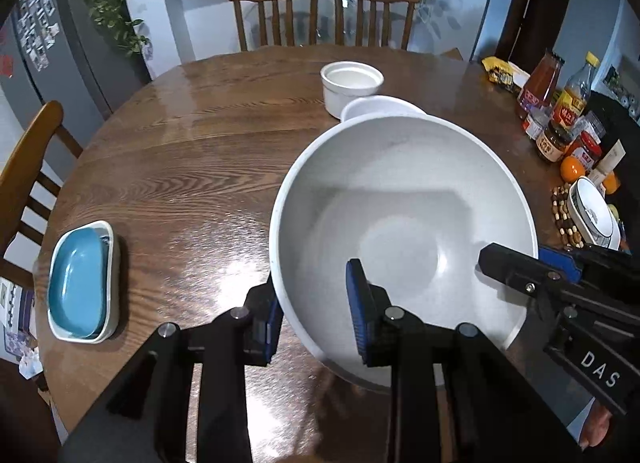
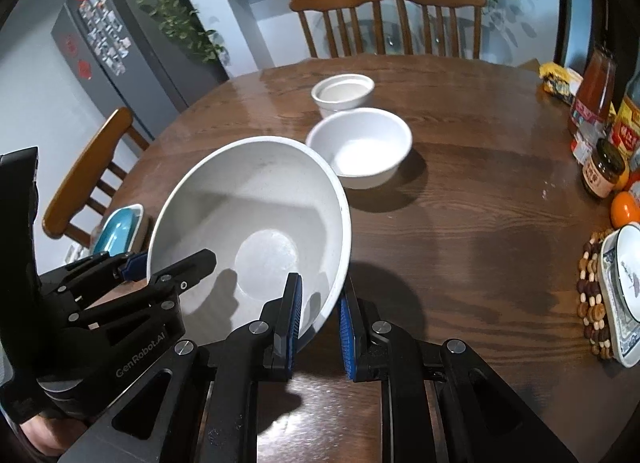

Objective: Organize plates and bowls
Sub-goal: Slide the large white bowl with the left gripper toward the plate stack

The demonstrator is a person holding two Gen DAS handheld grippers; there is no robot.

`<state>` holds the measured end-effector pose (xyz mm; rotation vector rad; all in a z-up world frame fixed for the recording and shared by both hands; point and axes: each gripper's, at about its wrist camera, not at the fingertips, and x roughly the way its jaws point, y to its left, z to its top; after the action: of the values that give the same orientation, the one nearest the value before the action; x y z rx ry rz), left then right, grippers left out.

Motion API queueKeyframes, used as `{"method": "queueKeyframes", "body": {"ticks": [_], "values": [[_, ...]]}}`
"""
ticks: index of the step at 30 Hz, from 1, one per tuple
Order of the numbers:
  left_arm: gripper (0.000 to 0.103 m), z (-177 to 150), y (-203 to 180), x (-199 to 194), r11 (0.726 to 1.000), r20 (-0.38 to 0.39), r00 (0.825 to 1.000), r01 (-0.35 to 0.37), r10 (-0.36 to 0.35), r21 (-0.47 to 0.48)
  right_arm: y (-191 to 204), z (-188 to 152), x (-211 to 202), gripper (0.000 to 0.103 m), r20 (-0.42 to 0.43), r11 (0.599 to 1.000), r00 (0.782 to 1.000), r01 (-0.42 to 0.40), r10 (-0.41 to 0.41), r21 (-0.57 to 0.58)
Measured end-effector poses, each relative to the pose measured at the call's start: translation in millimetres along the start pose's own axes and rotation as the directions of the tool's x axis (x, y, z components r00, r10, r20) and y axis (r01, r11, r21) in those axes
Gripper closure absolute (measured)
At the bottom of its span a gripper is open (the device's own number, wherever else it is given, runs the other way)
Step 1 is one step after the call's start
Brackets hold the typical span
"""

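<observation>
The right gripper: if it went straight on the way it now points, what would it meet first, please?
The right gripper already straddles the rim of the large white bowl, so it would likely slide further along that wall. Beyond it, the medium white bowl lies roughly ahead, though depth is unclear.

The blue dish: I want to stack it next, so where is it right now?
The blue dish sits nested in a white tray at the table's left edge, beside the wooden chair, left of the big bowl.
</observation>
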<state>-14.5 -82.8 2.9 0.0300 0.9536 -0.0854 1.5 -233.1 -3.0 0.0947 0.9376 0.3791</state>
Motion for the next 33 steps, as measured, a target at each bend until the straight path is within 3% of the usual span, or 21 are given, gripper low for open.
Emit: {"method": "queueKeyframes", "body": {"ticks": [16,33], "values": [[0.076,-13,59,-33,0.994,0.045,0.995,-0.084,0.088,-0.076,70,13,0,0.084,0.034,0.992,0.998,-0.056,0.060,-0.110],[0.076,18,121,-28,0.979,0.039,0.988,-0.143,0.150,-0.143,128,60,33,0.084,0.041,0.980,0.996,-0.069,0.078,-0.189]]}}
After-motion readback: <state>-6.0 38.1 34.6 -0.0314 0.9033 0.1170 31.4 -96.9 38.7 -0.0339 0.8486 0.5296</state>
